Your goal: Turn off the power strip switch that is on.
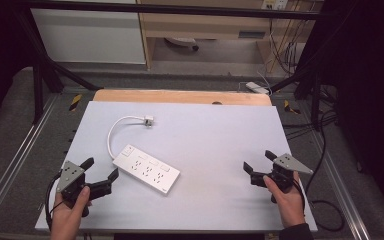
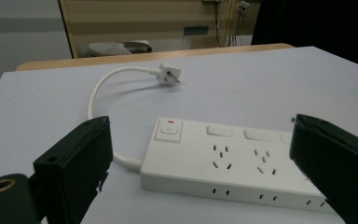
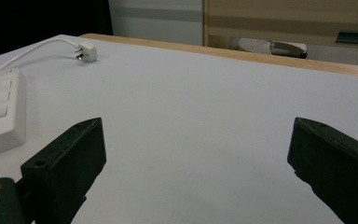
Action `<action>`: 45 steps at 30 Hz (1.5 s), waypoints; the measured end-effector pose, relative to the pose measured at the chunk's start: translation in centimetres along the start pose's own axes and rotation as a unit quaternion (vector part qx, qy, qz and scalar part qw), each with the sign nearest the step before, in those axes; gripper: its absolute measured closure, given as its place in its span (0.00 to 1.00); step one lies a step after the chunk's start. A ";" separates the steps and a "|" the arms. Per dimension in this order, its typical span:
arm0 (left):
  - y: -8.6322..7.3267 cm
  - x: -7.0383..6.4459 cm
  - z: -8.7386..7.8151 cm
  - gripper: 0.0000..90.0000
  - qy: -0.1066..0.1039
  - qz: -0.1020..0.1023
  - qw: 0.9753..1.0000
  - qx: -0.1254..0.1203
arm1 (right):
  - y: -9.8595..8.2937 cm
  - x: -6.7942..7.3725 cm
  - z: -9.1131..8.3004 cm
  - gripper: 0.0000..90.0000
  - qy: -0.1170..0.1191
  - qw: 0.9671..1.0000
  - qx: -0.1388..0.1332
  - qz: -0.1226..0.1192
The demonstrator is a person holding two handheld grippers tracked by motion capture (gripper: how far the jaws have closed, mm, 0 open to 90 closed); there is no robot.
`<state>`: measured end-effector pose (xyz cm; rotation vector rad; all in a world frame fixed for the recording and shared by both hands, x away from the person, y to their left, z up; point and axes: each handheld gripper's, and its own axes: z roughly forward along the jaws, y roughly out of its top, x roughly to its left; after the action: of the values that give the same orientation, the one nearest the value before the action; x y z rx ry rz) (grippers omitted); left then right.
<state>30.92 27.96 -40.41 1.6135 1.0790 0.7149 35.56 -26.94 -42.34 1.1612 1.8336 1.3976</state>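
Pale grey desk (image 1: pixel 220 135) under dark frame | white power strip (image 1: pixel 146 169) lies left of centre, cord (image 1: pixel 114 131) curled, plug (image 1: pixel 148 120) loose | left claw (image 1: pixel 100 176) wide, just beside strip | right claw (image 1: pixel 259 162) wide, well apart | nothing gripped yet, seemingly just starting

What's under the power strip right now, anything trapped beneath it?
The power strip lies flat on the pale table top, with nothing sticking out along the edges I can see. Its cord curves away to the plug. The underside itself is covered.
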 end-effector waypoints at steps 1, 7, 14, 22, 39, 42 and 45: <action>0.0 0.0 0.0 0.06 -0.001 0.001 1.000 0.001 | 0.0 0.0 0.0 0.04 -0.001 1.000 -0.002 0.001; 0.0 0.0 0.0 0.06 -0.002 0.001 1.000 0.003 | 0.2 0.1 0.0 0.04 -0.004 1.000 -0.003 0.010; 0.0 0.0 0.0 0.06 -0.001 -0.001 1.000 0.000 | 0.4 0.2 0.0 0.04 0.001 1.000 -0.006 0.014; 0.0 0.0 0.0 0.06 0.003 -0.002 1.000 0.000 | 0.7 0.4 -0.3 0.03 0.007 1.000 -0.015 0.025; -0.2 0.0 0.1 0.06 0.004 -0.002 1.000 0.000 | 2.3 2.3 0.6 0.04 -0.001 0.999 0.026 0.038; -0.2 0.0 0.2 0.06 0.003 -0.002 1.000 0.002 | 2.7 3.3 1.2 0.05 0.014 0.999 0.039 0.026; -0.2 0.0 0.1 0.06 0.002 0.002 1.000 0.005 | 3.0 4.0 1.6 0.05 0.024 0.999 0.042 0.020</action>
<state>30.98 27.90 -40.63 1.6252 1.0833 0.7161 35.89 -22.47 -39.73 1.2219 1.9297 1.3927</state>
